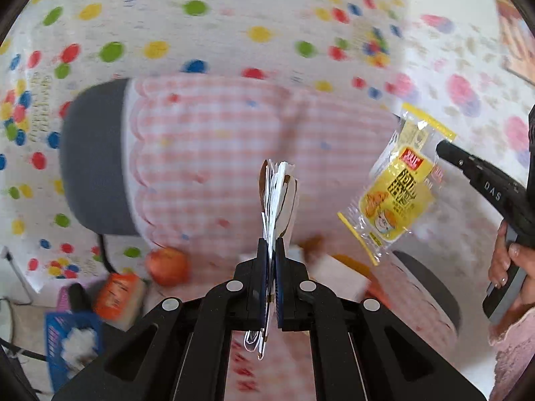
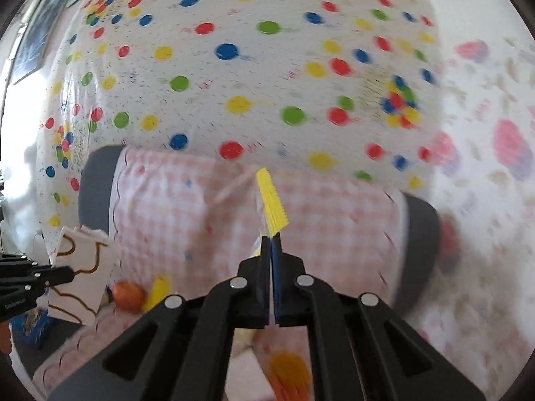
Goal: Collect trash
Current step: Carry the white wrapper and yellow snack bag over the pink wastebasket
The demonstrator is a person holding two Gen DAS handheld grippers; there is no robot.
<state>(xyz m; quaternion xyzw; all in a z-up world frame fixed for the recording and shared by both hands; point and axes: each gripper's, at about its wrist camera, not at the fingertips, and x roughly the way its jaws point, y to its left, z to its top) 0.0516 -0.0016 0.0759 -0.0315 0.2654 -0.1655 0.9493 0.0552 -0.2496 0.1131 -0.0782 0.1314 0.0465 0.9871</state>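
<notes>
the left tool (image 1: 271,250) is pinching a white paper wrapper (image 1: 277,200) edge-on above the checked desk (image 1: 207,140). the right tool (image 2: 270,250) is clamping the yellow snack packet (image 1: 398,183) by its crimped seam. both pieces are looking light, thin and floppy, the film likely slippery, so gripping at the stiffer sealed edges is seeming wisest.
</notes>
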